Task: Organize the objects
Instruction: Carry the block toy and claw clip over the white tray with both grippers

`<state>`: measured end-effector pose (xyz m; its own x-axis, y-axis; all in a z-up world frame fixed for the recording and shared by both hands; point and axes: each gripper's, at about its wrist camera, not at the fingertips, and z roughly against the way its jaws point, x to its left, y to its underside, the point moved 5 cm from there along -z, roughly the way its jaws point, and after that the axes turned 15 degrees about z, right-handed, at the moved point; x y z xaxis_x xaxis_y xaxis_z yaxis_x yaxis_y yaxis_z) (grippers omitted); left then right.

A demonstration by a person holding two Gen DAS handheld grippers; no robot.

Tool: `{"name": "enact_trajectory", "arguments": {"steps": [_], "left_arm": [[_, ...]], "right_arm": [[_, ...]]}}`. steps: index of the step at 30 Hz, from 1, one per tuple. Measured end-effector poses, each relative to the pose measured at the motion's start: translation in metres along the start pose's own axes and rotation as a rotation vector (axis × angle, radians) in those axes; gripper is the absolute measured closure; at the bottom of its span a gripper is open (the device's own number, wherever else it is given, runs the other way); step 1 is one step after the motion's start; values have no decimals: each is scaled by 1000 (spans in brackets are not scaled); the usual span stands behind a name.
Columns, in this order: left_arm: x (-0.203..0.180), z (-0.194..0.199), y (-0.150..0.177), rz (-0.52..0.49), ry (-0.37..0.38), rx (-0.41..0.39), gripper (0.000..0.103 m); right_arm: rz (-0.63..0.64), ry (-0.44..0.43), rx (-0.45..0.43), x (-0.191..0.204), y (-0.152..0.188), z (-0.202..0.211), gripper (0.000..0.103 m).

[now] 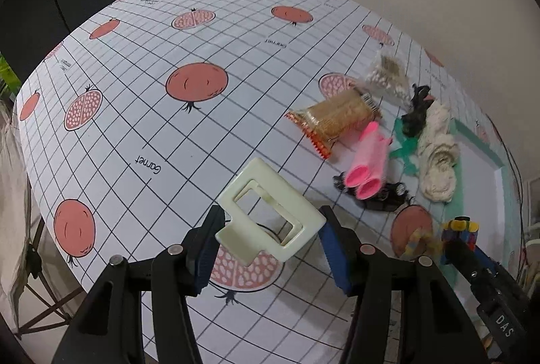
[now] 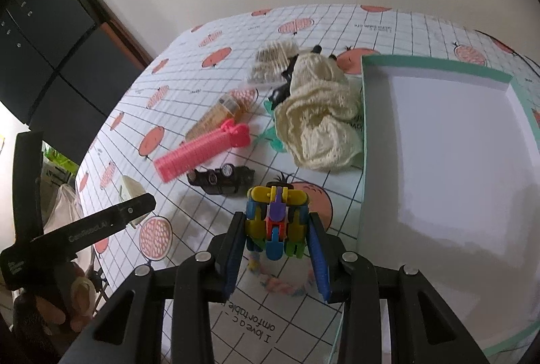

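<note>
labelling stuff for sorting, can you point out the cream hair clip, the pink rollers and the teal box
cream hair clip (image 1: 270,215), left wrist view, on its rectangular frame
pink rollers (image 2: 195,152), right wrist view, on the ribbed barrel
teal box (image 2: 435,67), right wrist view, on its far rim

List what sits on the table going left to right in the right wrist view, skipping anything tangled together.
pink hair roller → black hair clip → colourful block toy held in the right tongs → cream knitted cloth → white tray
</note>
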<state>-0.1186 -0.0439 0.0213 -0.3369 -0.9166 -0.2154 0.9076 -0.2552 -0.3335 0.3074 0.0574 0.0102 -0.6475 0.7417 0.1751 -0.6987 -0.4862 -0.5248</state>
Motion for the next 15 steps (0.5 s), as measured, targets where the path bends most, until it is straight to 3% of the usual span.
{"name": "enact_trajectory", "arguments": {"steps": [8,15], "left_arm": [[-24,13,-16,-13,38,-63,45],[-76,38,-9,-95,120,-68,45]], "right_arm": [[-23,31,-44,-2,-23,25,65],[-52,91,-92,-20,-54,52,65]]}}
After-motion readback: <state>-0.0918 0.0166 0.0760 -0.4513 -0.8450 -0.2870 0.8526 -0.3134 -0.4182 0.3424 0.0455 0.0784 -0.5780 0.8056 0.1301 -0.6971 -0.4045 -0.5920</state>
